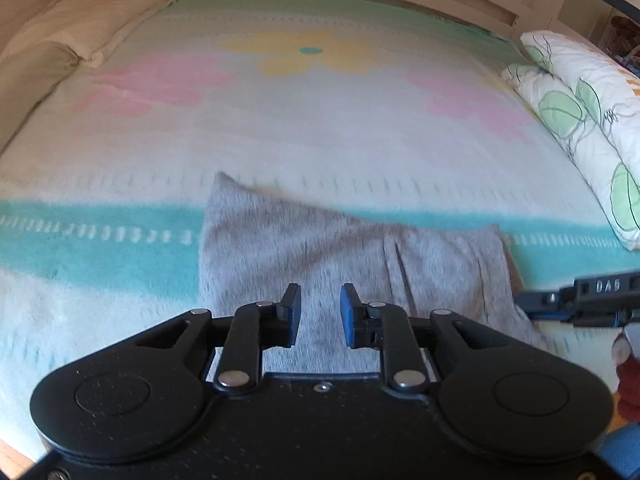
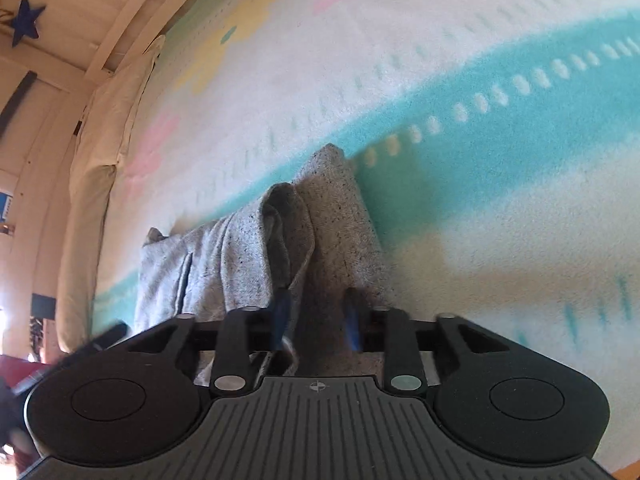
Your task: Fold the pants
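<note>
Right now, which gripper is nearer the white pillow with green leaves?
Right. In the left wrist view the right gripper sits at the pants' right edge, below the leaf-print pillow; the left gripper hovers over the pants' middle, farther away.

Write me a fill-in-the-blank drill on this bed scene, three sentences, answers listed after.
1. The pants lying on the blanket are ____ in colour.
2. The left gripper has its jaws ____, with nothing between them.
3. The band of the blanket that runs under the pants is ____ with white dashes.

Missing words: grey; open; turquoise
</note>
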`<state>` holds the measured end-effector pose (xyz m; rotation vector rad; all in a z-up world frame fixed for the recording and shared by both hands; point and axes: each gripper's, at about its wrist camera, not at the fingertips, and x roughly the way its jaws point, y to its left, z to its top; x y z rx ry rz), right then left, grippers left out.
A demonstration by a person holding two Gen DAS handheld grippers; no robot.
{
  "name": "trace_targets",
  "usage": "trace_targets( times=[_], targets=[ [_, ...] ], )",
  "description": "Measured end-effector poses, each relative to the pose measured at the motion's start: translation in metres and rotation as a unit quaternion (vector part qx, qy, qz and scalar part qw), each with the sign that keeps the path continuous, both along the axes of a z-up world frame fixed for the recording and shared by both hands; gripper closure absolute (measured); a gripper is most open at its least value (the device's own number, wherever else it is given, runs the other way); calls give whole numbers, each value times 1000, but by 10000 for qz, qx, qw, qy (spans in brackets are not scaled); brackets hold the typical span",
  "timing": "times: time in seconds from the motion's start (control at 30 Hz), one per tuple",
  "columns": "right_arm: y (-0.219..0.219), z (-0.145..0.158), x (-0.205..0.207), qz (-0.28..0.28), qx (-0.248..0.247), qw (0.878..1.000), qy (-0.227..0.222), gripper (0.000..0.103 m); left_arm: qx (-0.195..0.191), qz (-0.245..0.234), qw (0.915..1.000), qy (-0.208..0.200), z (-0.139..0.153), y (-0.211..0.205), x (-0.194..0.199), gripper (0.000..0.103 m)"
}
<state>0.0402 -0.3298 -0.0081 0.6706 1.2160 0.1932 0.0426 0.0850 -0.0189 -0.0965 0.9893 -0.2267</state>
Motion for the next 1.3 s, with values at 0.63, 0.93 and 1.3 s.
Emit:
trace_targets(
  times=[0.63,0.93,1.3],
  targets=[
    [37,-2,0,599,-91,9981,103,58,488,390,9964,-570,17,15,4,51],
    [64,14,-3,1010,-730,9915,-366,92,143,955,9953,41,-1,60,9,51],
    [68,97,-17,1322,-606,9652,-2174,96,19,997,9950,19,5,64,3,51]
  ],
)
